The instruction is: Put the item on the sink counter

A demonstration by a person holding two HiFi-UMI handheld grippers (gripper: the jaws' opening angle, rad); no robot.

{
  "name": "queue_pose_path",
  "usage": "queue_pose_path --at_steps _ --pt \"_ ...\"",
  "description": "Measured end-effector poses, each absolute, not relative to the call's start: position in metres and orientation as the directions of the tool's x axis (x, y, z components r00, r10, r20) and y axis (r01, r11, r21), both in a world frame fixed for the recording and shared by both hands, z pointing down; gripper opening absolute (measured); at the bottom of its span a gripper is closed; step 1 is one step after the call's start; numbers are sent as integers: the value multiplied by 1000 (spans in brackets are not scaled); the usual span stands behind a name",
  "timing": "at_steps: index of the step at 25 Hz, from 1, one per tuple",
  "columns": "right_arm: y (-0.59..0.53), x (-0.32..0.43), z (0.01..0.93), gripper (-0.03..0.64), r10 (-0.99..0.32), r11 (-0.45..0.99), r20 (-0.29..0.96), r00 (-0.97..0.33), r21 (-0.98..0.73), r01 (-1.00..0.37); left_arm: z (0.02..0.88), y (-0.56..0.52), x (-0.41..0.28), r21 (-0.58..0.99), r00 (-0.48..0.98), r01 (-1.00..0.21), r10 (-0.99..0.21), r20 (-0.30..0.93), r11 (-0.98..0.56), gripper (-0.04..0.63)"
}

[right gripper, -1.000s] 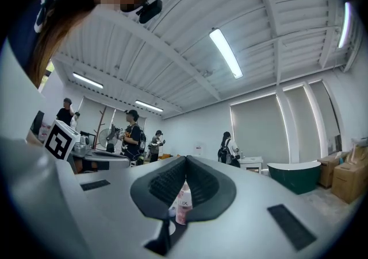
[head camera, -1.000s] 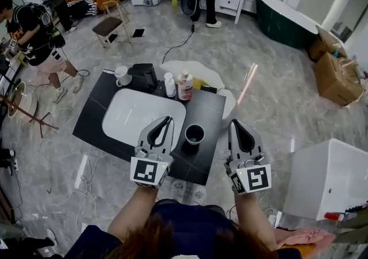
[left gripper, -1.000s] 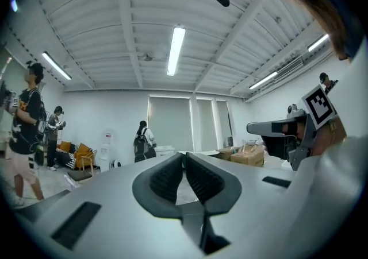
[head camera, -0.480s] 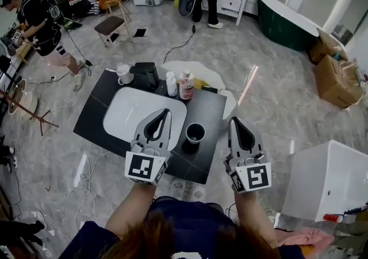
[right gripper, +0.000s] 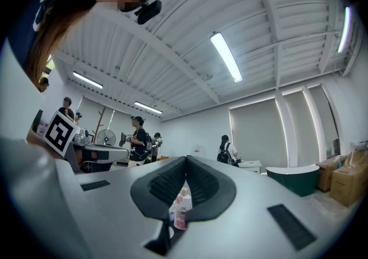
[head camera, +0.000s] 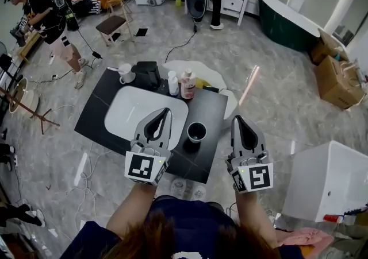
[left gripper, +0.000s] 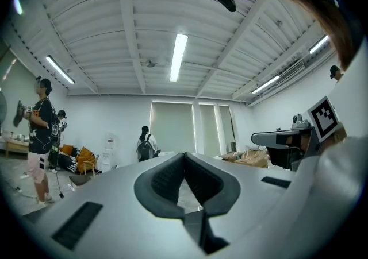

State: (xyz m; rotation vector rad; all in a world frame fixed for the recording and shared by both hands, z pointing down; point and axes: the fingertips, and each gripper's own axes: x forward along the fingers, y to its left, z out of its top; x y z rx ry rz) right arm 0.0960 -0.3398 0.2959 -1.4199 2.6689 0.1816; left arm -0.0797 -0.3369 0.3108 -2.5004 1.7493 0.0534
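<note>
The black sink counter (head camera: pixel 98 115) with its white basin (head camera: pixel 135 115) lies below me in the head view. A black cup (head camera: pixel 196 132) stands on the counter's near right part, between my two grippers. My left gripper (head camera: pixel 168 111) hovers over the basin's right edge, shut and empty, and its left gripper view (left gripper: pixel 184 154) shows only the room and ceiling. My right gripper (head camera: pixel 237 119) hangs just off the counter's right edge, also shut and empty. In the right gripper view (right gripper: pixel 186 158) a pink bottle (right gripper: pixel 180 206) shows through the gap behind its jaws.
At the counter's far edge stand a white mug (head camera: pixel 124 72), a black box (head camera: pixel 146 74), a white bottle (head camera: pixel 172 84) and the pink bottle (head camera: pixel 187 84). A white cabinet (head camera: pixel 322 177) stands to the right. Cables (head camera: pixel 86 186) lie on the floor, and people stand further back.
My left gripper has shifted slightly left and straightened. The right gripper has hardly moved. The person at the far left has walked further away.
</note>
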Motion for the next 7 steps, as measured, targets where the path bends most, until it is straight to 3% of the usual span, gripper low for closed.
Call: queue_pose_path --at_steps 7 --pt "-342 98 292 12 -829 534 -168 -534 48 -844 310 -337 -83 -48 332 -943 -940 -81 -329 20"
